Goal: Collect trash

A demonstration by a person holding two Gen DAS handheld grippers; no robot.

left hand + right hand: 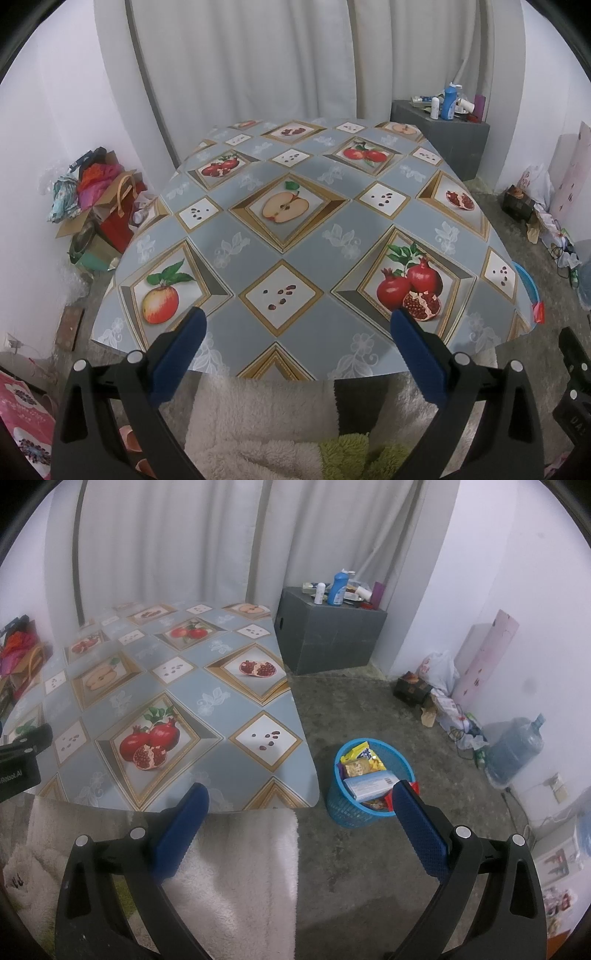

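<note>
Holding both grippers wide open, empty: left gripper (297,325) over bare surface (258,251); right gripper (300,799) nearer blue bin (369,814), front-right on floor, I judge.

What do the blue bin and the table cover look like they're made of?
The bin looks like moulded plastic: an even blue colour and a mesh wall with a solid rim. It holds wrappers with a glossy film look. The table cover is probably vinyl or oilcloth: printed fruit, a soft sheen, and it lies flat and smooth to the edge. Neither can be confirmed by look alone.
</note>
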